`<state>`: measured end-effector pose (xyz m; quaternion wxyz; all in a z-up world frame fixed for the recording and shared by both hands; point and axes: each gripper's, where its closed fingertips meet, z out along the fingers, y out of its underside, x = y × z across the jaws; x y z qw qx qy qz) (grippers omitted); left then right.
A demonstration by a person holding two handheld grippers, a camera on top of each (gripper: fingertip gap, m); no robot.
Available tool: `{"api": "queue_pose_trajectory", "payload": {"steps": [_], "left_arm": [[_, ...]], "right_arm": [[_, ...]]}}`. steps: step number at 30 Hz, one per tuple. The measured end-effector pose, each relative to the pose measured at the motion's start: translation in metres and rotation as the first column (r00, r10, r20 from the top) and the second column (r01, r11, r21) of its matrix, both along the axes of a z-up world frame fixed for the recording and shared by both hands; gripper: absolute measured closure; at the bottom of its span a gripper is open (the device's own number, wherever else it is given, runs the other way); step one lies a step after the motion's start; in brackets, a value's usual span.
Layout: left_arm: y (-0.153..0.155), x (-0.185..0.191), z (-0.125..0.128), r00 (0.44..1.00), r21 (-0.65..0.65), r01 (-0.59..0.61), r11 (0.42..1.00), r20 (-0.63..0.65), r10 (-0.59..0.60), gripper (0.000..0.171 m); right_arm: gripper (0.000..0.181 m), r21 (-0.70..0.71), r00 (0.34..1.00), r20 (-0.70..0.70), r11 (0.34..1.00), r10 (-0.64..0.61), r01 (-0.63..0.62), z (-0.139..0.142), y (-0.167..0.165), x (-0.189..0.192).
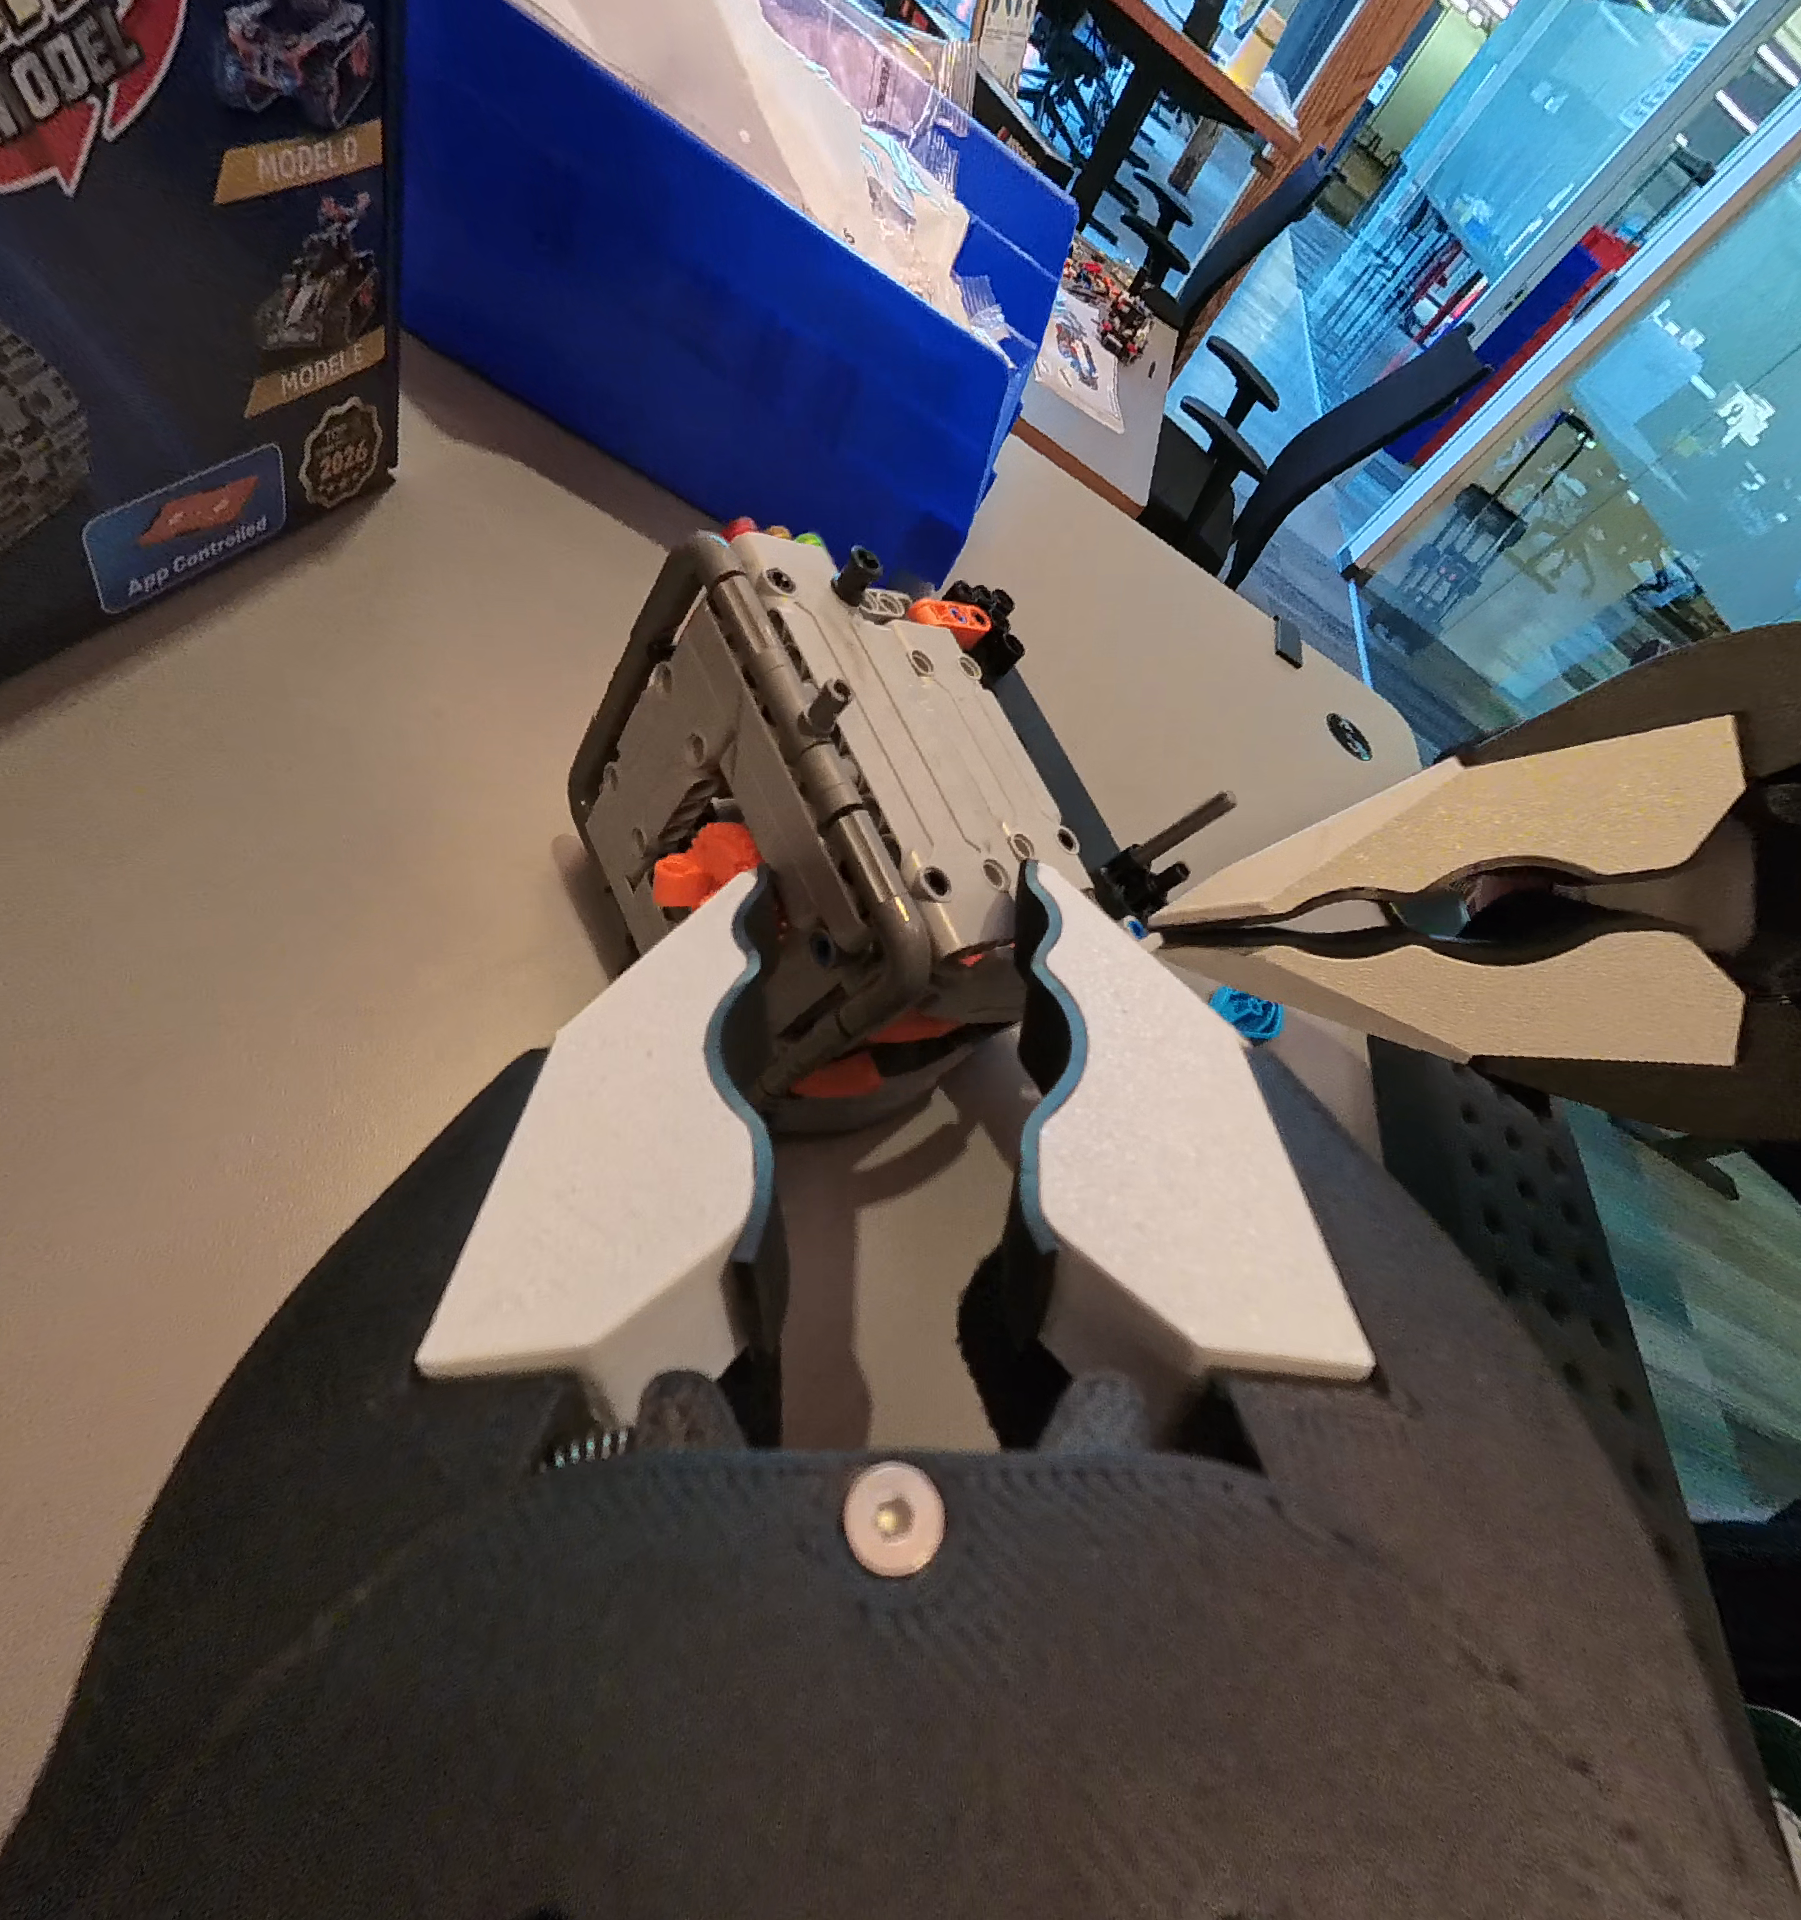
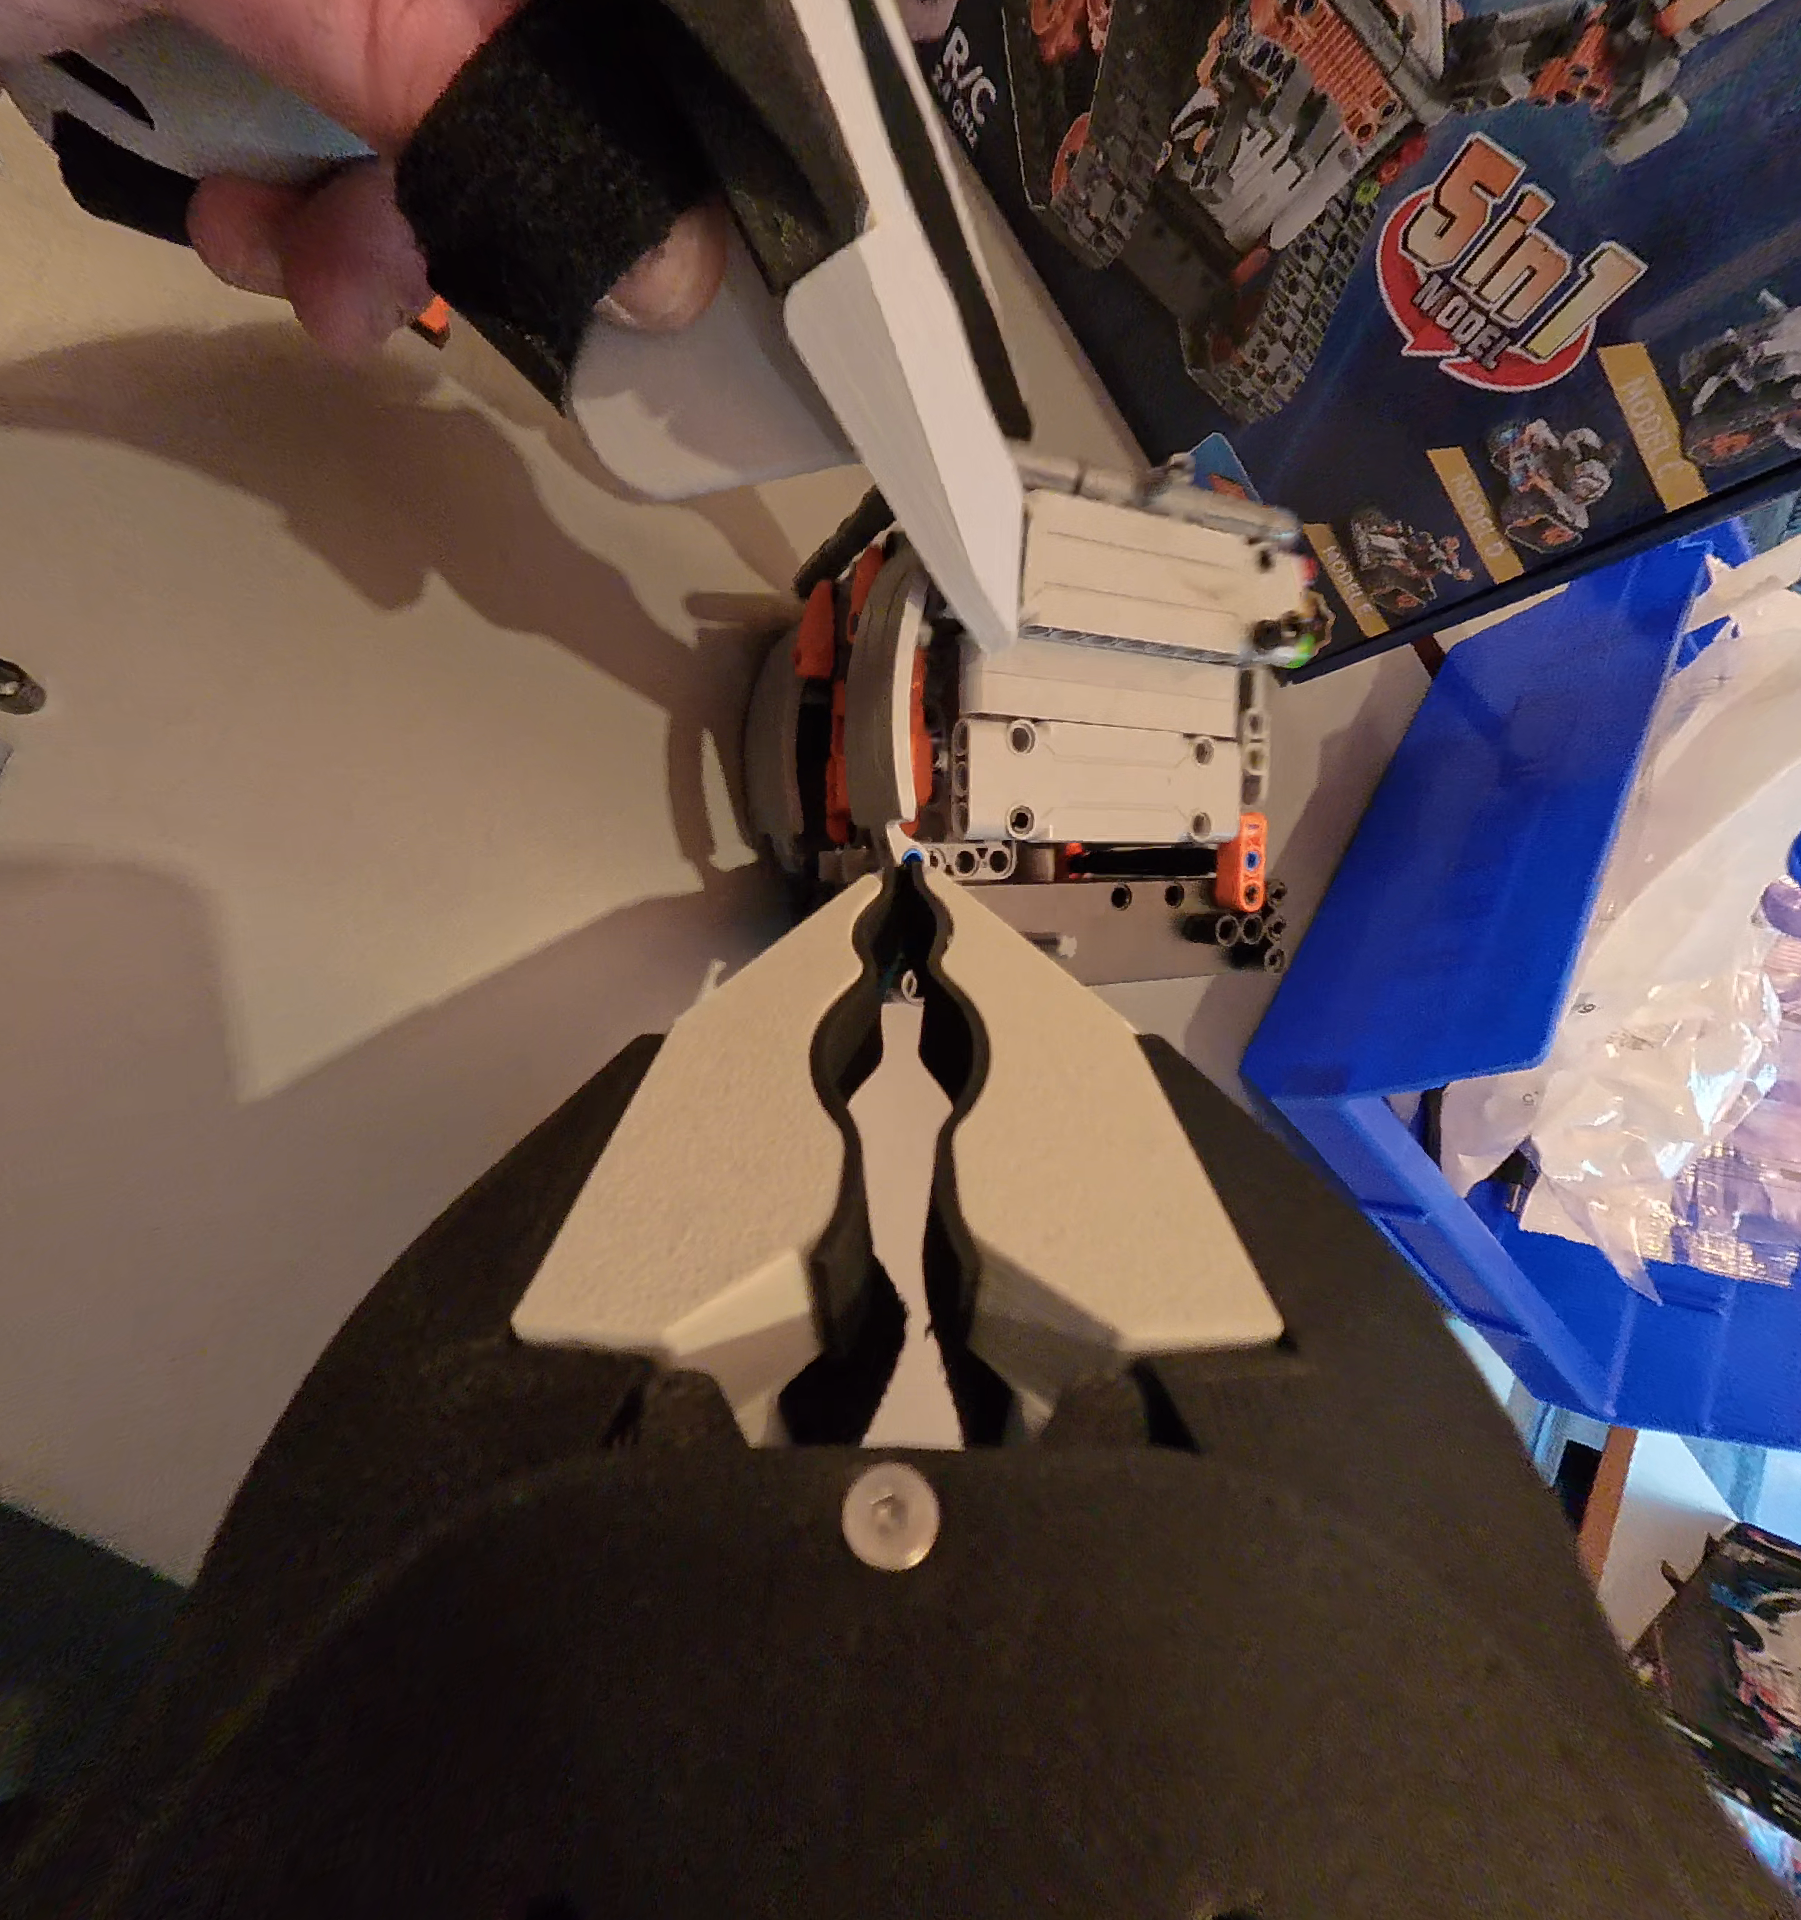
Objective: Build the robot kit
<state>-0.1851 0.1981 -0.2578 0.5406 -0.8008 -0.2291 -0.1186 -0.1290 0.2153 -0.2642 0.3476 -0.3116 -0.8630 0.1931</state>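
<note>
Two grippers meet at one grey, white and orange brick-built model [image 1: 823, 821] sitting tilted on a pale tabletop [image 1: 304, 831]. The left gripper [image 1: 891, 914] has its jaws spread about halfway and closed against the model's near corner, one finger on each side, gripping it. The right gripper [image 2: 906, 883] has its jaws nearly together at the tips, pinching a small blue-tipped piece [image 2: 914, 858] right at the model's lower edge; how firmly it holds I cannot tell. The step in hand looks like seating that piece while the model is held steady. A dark beam [image 2: 1135, 914] lies just beside the model, a blue bin [image 2: 1478, 831] of clear bags near it, and a printed box [image 1: 148, 312] behind.
</note>
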Motion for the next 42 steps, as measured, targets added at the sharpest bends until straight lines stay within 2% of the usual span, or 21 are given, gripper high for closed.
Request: {"api": "queue_pose_trajectory", "payload": {"steps": [2, 4, 6, 8, 10, 12, 16, 19, 20, 22, 25, 27, 35, 38, 40, 42], "left_arm": [[0.004, 0.002, 0.008, 1.000, 0.027, 0.003, 1.000, -0.031, -0.002, 0.132], [0.005, -0.001, 0.009, 0.997, -0.009, -0.009, 1.000, -0.076, 0.008, 0.133], [0.002, -0.007, 0.007, 1.000, 0.009, -0.005, 1.000, -0.023, 0.006, 0.132], [-0.001, -0.011, 0.005, 0.999, 0.021, -0.013, 1.000, 0.031, 0.012, 0.132], [-0.005, -0.011, 0.004, 0.997, 0.035, -0.022, 0.999, 0.070, 0.019, 0.132], [-0.010, -0.013, 0.001, 0.992, 0.042, -0.028, 0.999, 0.125, 0.022, 0.132], [-0.015, -0.017, 0.000, 0.986, 0.053, -0.028, 0.998, 0.168, 0.019, 0.131], [-0.018, -0.018, 0.001, 0.985, 0.055, -0.014, 0.998, 0.171, 0.005, 0.132], [-0.018, -0.017, 0.002, 0.984, 0.054, -0.003, 0.999, 0.178, -0.007, 0.133], [-0.018, -0.019, 0.004, 0.986, 0.043, -0.001, 0.999, 0.164, -0.006, 0.135], [-0.017, -0.019, 0.003, 0.983, 0.043, 0.021, 0.999, 0.183, -0.028, 0.135], [-0.018, -0.020, 0.003, 0.980, 0.045, 0.022, 0.999, 0.195, -0.030, 0.135], [-0.018, -0.026, 0.003, 0.987, 0.018, 0.062, 0.998, 0.147, -0.064, 0.134], [-0.018, -0.029, 0.005, 0.989, 0.007, 0.060, 0.998, 0.132, -0.060, 0.134], [-0.016, -0.030, 0.005, 0.988, 0.003, 0.060, 0.998, 0.139, -0.060, 0.132], [-0.014, -0.031, 0.005, 0.986, -0.003, 0.061, 0.998, 0.153, -0.060, 0.131]], "right_arm": [[0.181, -0.023, 1.000, 0.019, 1.000, 0.005, -0.005, -0.007, -0.002, 0.000], [0.181, -0.039, 1.000, 0.030, 0.999, -0.004, 0.005, -0.003, -0.002, 0.002], [0.181, -0.114, 0.999, -0.029, 0.993, 0.015, -0.019, 0.019, -0.007, 0.006], [0.179, -0.182, 1.000, -0.022, 0.983, 0.004, -0.008, 0.024, -0.004, 0.012], [0.168, -0.237, 0.998, -0.048, 0.971, -0.050, 0.037, 0.031, 0.011, 0.015], [0.157, -0.255, 0.997, -0.022, 0.964, -0.080, 0.072, 0.022, 0.023, 0.016], [0.149, -0.360, 0.993, 0.058, 0.926, -0.099, 0.113, 0.002, 0.021, 0.012], [0.156, -0.553, 0.992, 0.117, 0.826, -0.051, 0.108, 0.000, 0.005, 0.007], [0.164, -0.592, 0.993, 0.111, 0.800, -0.042, 0.100, 0.005, 0.002, 0.006], [0.169, -0.567, 0.997, 0.059, 0.820, -0.049, 0.074, 0.014, 0.005, 0.003], [0.173, -0.537, 0.996, 0.075, 0.841, -0.039, 0.073, 0.006, 0.002, -0.002], [0.180, -0.557, 0.997, 0.070, 0.829, -0.024, 0.059, 0.005, -0.002, -0.004], [0.181, -0.581, 0.997, 0.073, 0.814, 0.031, 0.017, -0.001, -0.021, -0.002], [0.176, -0.645, 0.998, 0.066, 0.762, -0.025, 0.062, 0.013, 0.005, -0.002], [0.165, -0.710, 0.990, 0.128, 0.692, -0.054, 0.129, 0.013, 0.024, -0.007], [0.161, -0.745, 0.984, 0.174, 0.649, -0.037, 0.156, 0.008, 0.029, -0.013]]}}
